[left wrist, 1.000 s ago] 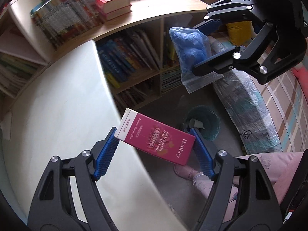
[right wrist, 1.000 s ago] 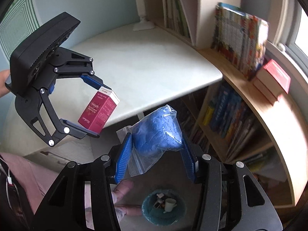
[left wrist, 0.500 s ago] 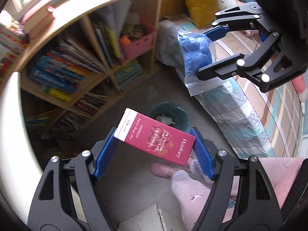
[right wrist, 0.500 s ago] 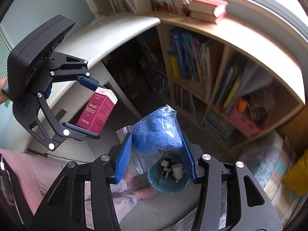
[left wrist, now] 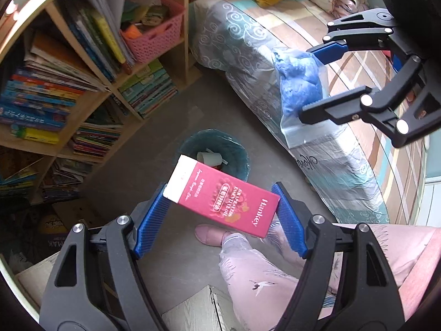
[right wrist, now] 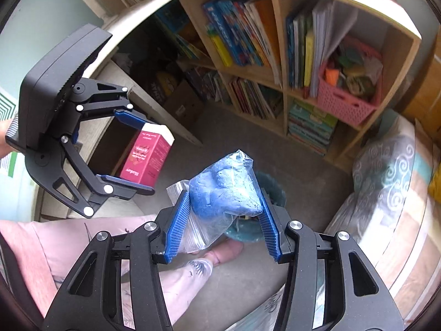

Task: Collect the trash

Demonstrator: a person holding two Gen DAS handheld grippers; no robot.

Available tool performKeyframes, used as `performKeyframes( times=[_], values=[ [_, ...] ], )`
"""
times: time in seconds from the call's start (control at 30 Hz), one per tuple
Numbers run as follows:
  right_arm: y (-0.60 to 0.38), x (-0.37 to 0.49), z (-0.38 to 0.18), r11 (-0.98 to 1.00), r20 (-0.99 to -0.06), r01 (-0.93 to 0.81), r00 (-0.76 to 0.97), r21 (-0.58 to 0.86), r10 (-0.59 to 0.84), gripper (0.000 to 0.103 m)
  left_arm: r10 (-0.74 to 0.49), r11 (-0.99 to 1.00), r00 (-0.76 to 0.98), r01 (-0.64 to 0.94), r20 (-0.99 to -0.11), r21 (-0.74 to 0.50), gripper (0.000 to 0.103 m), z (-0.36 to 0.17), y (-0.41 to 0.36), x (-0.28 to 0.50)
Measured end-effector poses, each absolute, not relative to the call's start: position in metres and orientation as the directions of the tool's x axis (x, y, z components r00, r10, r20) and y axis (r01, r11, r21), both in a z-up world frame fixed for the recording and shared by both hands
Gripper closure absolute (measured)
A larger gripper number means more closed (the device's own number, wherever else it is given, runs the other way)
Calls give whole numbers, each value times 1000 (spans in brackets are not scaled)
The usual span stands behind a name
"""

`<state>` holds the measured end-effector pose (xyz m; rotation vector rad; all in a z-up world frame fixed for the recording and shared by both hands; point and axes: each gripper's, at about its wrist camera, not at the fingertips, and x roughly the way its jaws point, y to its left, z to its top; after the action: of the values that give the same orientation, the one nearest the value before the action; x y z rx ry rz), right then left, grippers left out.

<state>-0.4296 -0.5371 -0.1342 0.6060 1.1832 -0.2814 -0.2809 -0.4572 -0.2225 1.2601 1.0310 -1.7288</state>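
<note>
The left tongs (left wrist: 222, 212) clench a red carton (left wrist: 220, 195) above the teal bin (left wrist: 217, 151) on the floor; the right tongs (right wrist: 224, 220) grip a bag (right wrist: 223, 190) of blue stuff nearby.

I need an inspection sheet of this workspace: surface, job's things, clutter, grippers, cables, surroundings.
Surface: grey floor, bare around the bin.
Job's things: red carton; clear bag of blue material; teal trash bin on the floor, already holding a white cup.
Clutter: cardboard box under the desk.
Grippers: left hand-held gripper shut on the carton; right hand-held gripper shut on the bag; both are above the bin area.
Cables: nothing seen.
Surroundings: bookshelf with a pink basket; bed; a person's leg.
</note>
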Motion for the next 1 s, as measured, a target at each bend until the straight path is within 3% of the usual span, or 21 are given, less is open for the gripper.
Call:
performKeyframes(
  times=[0.03, 0.13, 0.33, 0.6, 1.0],
  values=[
    [-537, -430, -137, 807, -924, 509, 365, 299, 112, 51, -98, -395, -231, 902, -968, -175, 29, -228, -460, -285],
    [-540, -434, -145, 795, -922, 519, 367, 313, 124, 30, -77, -415, -182, 900, -980, -134, 23, -240, -464, -293],
    [-550, -441, -146, 766, -919, 555, 376, 325, 117, 31, -49, -419, -149, 901, -988, -115, 16, -249, -467, -296],
    [-561, -442, -142, 762, -919, 563, 381, 321, 107, 31, -46, -381, -135, 918, -990, -108, 15, -244, -467, -286],
    [-564, -419, -127, 789, -910, 521, 398, 326, 113, 26, -168, -211, -94, 976, -981, -57, 7, -208, -464, -248]
  ],
)
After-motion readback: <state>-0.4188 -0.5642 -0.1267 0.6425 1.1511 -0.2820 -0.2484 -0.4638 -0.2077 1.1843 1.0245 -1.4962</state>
